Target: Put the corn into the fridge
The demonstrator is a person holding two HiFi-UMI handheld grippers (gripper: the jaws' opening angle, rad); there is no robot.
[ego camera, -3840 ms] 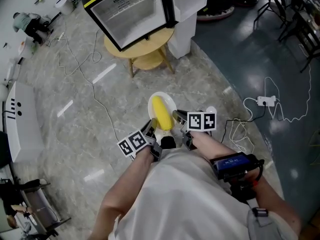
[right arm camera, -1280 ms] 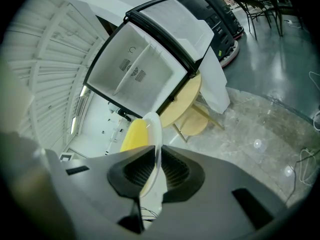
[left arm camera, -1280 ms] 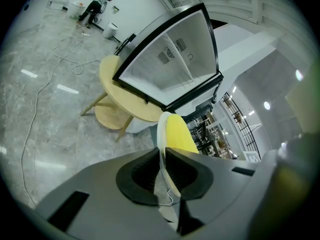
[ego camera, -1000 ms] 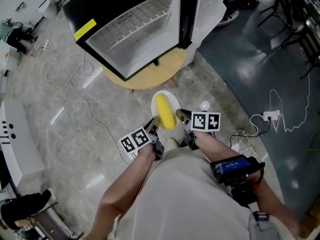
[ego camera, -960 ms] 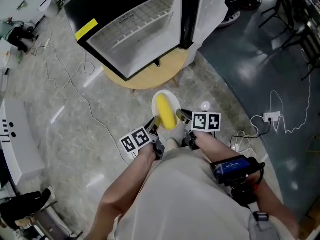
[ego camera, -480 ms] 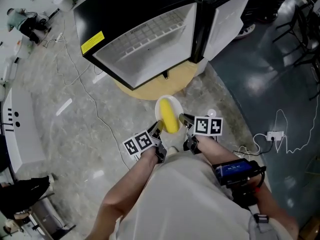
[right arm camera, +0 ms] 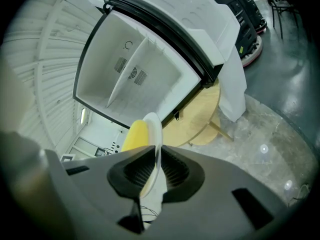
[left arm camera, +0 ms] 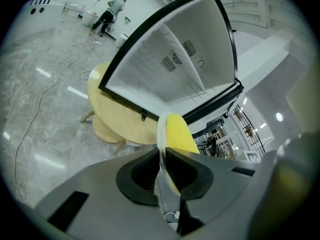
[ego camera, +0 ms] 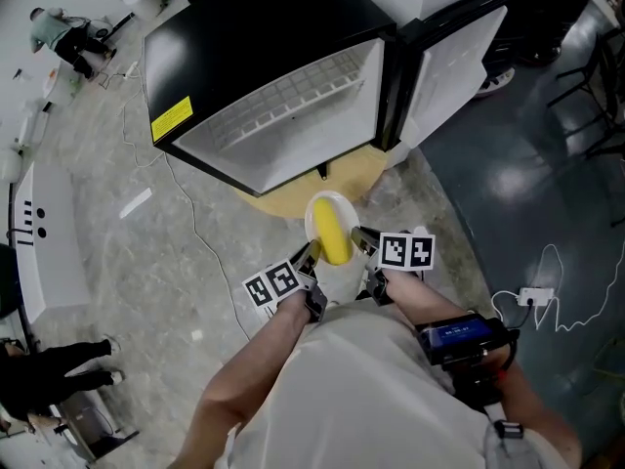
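A yellow corn cob point(ego camera: 333, 234) lies on a small white plate point(ego camera: 319, 212) held out in front of me. My left gripper point(ego camera: 309, 255) is shut on the plate's left rim point(left arm camera: 161, 134), and my right gripper point(ego camera: 360, 239) is shut on its right rim point(right arm camera: 156, 134). The corn point(left arm camera: 180, 134) shows beside the rim in the left gripper view and again as the corn point(right arm camera: 134, 132) in the right gripper view. Just beyond the plate stands the open black fridge point(ego camera: 283, 115) with its white inside and wire shelf. Its white door point(ego camera: 451, 62) hangs open to the right.
The fridge rests on a round wooden table point(ego camera: 293, 193). Cables point(ego camera: 186, 213) trail over the marble floor at left; a power strip point(ego camera: 532, 296) with cord lies at right. A white appliance point(ego camera: 44, 242) stands far left. A person point(ego camera: 68, 37) crouches at the top left.
I have carried the plate with the corn closer to the fridge; the fridge now fills more of the head view and the plate sits just before the table's edge. Both grips are unchanged.
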